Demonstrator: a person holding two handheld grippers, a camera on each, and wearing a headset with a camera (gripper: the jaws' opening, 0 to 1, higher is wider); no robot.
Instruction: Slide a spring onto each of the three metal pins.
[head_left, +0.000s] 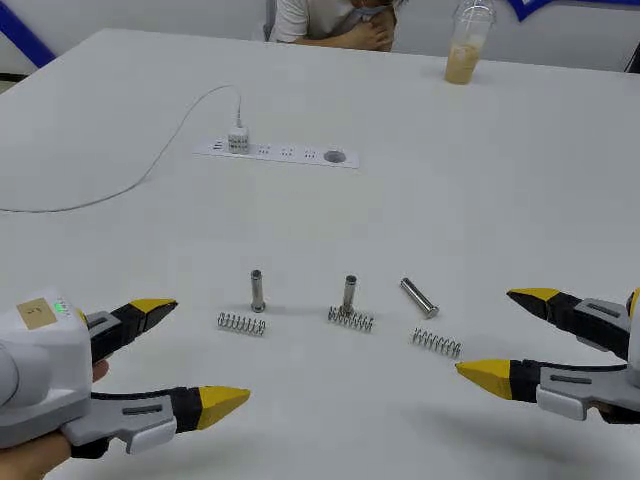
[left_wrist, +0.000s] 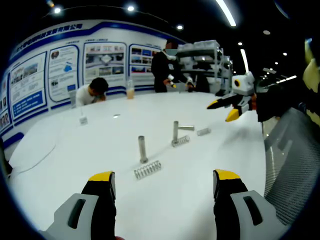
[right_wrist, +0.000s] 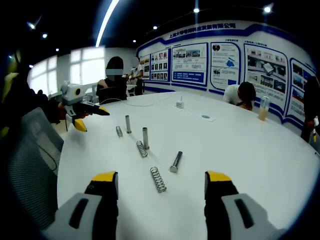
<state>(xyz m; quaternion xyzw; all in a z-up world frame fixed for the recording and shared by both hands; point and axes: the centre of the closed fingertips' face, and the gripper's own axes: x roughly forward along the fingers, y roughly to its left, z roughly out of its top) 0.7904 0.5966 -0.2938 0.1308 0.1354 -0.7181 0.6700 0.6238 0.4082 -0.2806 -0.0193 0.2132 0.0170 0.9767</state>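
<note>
The table (head_left: 480, 200) is plain white. The three metal pins (head_left: 257, 290) are silver-grey, the springs (head_left: 241, 323) a paler silver. The left gripper (head_left: 200, 352) and right gripper (head_left: 490, 332) have black jaws tipped yellow on light grey bodies. The cup (head_left: 465, 50) at the table's far edge holds a beige drink.

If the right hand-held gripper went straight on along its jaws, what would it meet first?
Probably the nearest spring, lying flat dead ahead of the right hand-held gripper; the lying pin is just beyond it. Height above the table is unclear, so it might pass over.
</note>
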